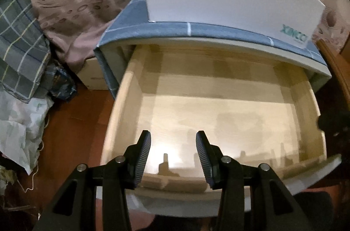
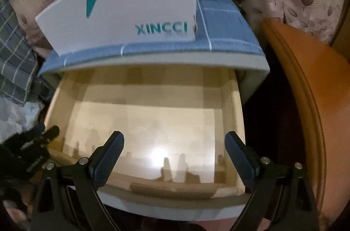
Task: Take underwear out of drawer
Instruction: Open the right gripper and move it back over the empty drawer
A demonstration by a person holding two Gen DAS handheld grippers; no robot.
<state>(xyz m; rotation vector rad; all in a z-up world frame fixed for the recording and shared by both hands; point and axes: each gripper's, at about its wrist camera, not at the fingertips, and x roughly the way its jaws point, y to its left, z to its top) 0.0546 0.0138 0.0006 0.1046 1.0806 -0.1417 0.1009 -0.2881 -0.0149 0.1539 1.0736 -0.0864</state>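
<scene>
In the left wrist view, the left gripper (image 1: pixel 173 155) tilts steeply down over the pulled-out drawer (image 1: pixel 122 99), its jaws partly apart with nothing between them; only the drawer's bare wooden floor shows below, and no underwear is visible. In the right wrist view, the right gripper (image 2: pixel 174 157) points down over the same drawer (image 2: pixel 237 112), jaws spread wide and holding nothing, and the underwear cannot be made out here either.

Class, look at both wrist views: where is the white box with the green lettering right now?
The white box sits on top of the blue-covered cabinet, directly above the open drawer; it appears upper right in the left wrist view and upper left in the right.
</scene>
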